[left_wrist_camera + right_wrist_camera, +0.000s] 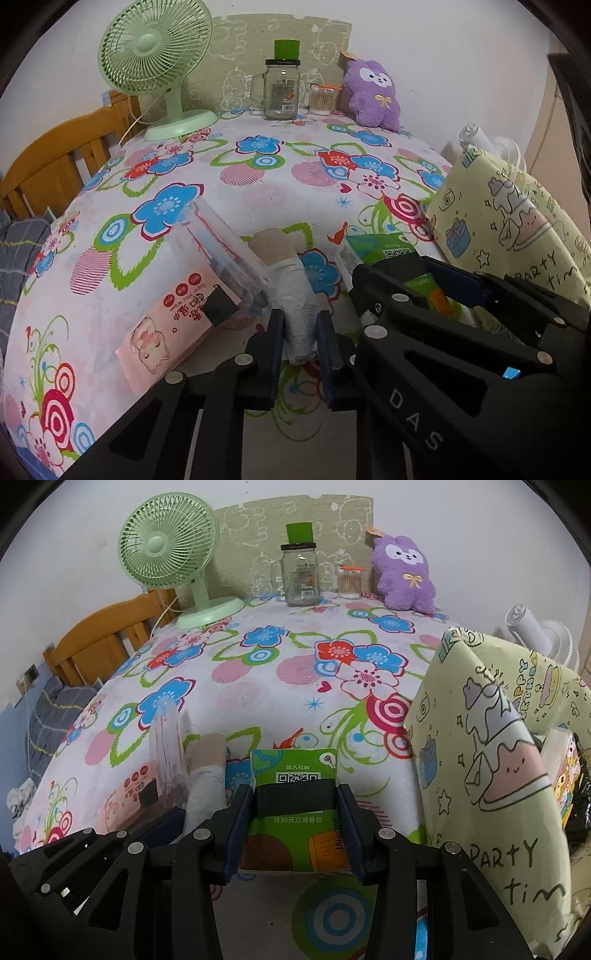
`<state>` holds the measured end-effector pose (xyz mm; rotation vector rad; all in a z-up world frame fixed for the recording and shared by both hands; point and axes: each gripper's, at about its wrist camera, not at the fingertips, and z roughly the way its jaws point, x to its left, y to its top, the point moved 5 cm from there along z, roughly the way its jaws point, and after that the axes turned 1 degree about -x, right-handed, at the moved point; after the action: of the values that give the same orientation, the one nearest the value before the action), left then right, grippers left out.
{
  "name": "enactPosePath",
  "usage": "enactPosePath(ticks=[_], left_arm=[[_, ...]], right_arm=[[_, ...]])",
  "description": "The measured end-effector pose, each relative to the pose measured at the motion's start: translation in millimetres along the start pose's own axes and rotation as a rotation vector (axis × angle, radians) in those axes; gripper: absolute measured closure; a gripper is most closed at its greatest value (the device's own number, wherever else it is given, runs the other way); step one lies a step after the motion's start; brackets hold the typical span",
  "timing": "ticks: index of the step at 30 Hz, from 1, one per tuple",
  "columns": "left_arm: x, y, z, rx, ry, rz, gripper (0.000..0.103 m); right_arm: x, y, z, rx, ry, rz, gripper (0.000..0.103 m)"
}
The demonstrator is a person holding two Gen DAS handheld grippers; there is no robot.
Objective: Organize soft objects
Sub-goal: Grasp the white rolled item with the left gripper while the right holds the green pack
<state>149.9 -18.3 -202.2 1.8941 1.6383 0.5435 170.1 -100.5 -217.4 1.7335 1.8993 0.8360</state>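
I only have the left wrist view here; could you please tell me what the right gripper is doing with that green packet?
Observer: The right gripper is closed on the green tissue packet, one finger on each side.
Operator: Thank you. Is anything inside the yellow fabric bin?
Observer: Yes, the yellow fabric bin holds a cartoon-printed packet and something black beside it.
Operator: And does the packet lie flat?
Observer: I cannot tell; the fingers hide its lower edge.
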Motion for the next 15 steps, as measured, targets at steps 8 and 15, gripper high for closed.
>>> enactPosePath(ticks=[8,15], left_arm=[[-2.7,-2.1,-7.6,0.004,-0.001,0.023,0.098],[-7.0,1.9,-21.8,-0.028,0.001,0.034,0.098]], right_arm=[[1.8,-3.3,-8.7,-0.008,0.0,0.005,0.054],[2.3,-0.7,-24.3,-0.036,-0.004,0.006,0.054]])
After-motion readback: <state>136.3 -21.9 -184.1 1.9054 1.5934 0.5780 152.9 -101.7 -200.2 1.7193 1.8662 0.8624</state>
